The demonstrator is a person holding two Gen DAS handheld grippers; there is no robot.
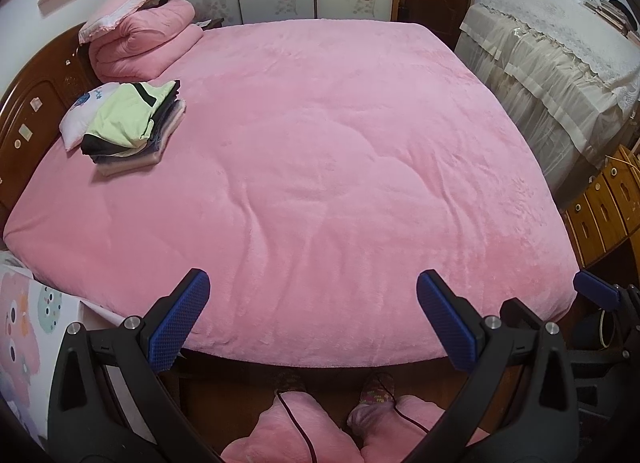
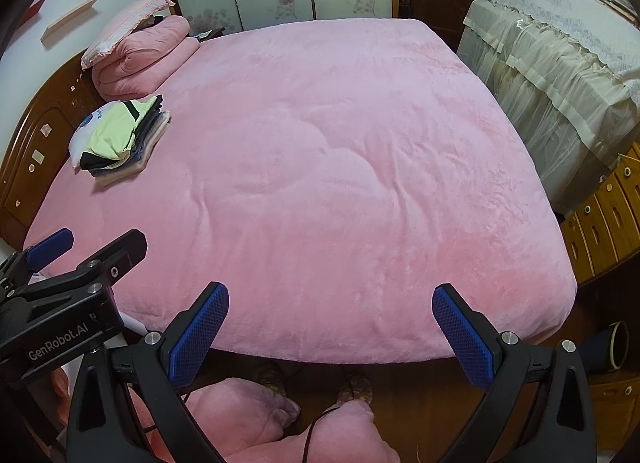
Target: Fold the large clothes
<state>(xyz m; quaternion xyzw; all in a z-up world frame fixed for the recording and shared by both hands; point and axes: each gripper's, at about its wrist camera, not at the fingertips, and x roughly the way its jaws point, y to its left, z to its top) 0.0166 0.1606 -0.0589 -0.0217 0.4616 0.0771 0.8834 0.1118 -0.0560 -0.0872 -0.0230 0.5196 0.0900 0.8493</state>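
- Grippers: left hand-held gripper (image 1: 313,319) and right hand-held gripper (image 2: 330,327) both gape wide, empty, at the bed (image 1: 320,167) edge.
- Stack (image 1: 132,123) looks folded; fetch the next garment by its shoulders.

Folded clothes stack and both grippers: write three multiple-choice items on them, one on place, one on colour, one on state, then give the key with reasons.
1. Where does the folded clothes stack lie on the pink bed cover?
A. beside the headboard, against a small white pillow
B. at the middle of the cover
C. on the floor

2. What colour is the stack's top garment?
A. red
B. pale green with black trim
C. orange

3. How do the left gripper and right gripper stand?
A. both shut on cloth
B. one shut, one open
C. both open, holding nothing

Key: 1 A, the stack leans on the white pillow by the wooden headboard. 2 B, pale green cloth lies on top. 3 C, the blue pads of each stand wide apart over the bed's near edge.
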